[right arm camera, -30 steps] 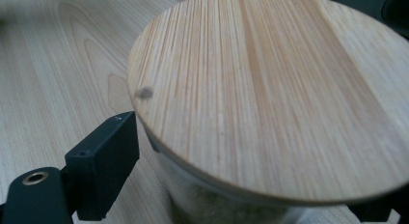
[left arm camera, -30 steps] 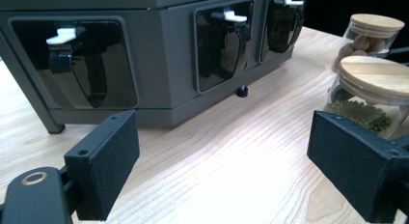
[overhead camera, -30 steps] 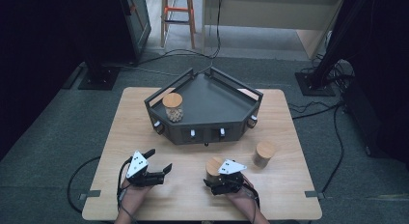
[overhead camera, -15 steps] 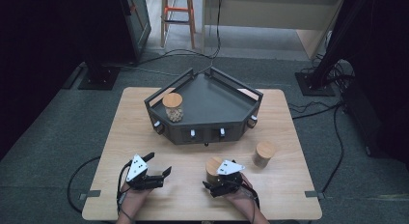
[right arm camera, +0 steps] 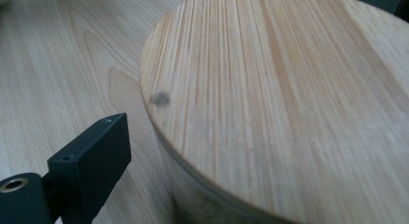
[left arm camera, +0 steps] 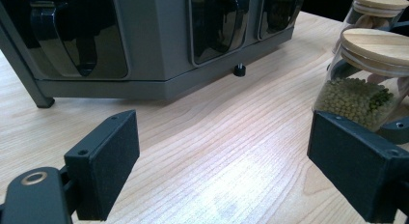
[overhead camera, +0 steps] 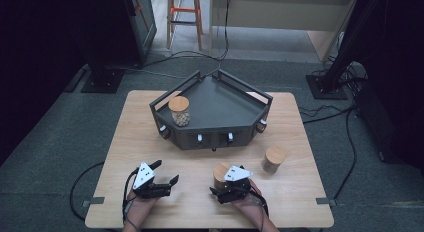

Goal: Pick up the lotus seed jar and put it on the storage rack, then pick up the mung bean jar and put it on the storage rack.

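The right gripper (overhead camera: 226,184), whose jaws have just been opening wide, stands with the wooden-lidded jar (overhead camera: 220,174) of green beans between its loose pads on the table (overhead camera: 300,202), while the left gripper (overhead camera: 162,174), well apart to its left, is spread and holds nothing

Wood-lidded glass jar (overhead camera: 220,173) of green beans; upright on table (overhead camera: 300,157).

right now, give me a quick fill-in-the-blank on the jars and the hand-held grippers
1. The jar on the grey tray has a ____ lid.
2. The right hand-held gripper is at a jar of green beans, its jaws ____.
3. ____ jars stand on the table off the tray.

Missing words: wooden; open; two
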`<state>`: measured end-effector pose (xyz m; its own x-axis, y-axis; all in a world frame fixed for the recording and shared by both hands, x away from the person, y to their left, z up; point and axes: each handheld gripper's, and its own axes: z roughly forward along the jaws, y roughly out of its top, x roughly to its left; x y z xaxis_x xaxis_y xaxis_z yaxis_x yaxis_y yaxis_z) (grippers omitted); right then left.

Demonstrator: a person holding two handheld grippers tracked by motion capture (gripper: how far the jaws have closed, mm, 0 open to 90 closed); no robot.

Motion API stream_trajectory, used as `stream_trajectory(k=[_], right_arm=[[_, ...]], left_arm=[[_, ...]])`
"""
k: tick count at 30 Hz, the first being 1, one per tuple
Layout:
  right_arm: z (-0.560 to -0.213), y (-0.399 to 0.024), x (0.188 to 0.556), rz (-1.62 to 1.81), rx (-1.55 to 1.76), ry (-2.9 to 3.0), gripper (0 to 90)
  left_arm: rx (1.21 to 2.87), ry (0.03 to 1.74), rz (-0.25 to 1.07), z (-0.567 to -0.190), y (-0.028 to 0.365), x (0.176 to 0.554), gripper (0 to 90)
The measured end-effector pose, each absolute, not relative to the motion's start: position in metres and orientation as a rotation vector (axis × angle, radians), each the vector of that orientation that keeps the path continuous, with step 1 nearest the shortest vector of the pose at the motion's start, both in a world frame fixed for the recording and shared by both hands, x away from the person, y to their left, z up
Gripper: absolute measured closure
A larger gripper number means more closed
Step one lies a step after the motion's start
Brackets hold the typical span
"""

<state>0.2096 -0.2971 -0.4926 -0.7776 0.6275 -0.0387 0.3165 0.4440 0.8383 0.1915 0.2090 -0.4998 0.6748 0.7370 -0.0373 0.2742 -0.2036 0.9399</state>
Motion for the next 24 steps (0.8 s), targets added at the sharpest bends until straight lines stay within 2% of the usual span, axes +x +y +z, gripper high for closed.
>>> stream_trajectory(k=[16, 24], right_arm=[[-0.4912, -0.2919, 0.2076, 1.222, 0.793, 2.355, 7.4], [-0.4926, -0.2913, 0.2041, 1.219, 0.823, 2.320, 20.4]], left_arm=[[1.775, 0.814, 0.516, -0.5007, 0.2092, 0.1923, 11.1], [1.780, 0.815, 0.514, -0.5009, 0.2080, 0.1926, 11.1]])
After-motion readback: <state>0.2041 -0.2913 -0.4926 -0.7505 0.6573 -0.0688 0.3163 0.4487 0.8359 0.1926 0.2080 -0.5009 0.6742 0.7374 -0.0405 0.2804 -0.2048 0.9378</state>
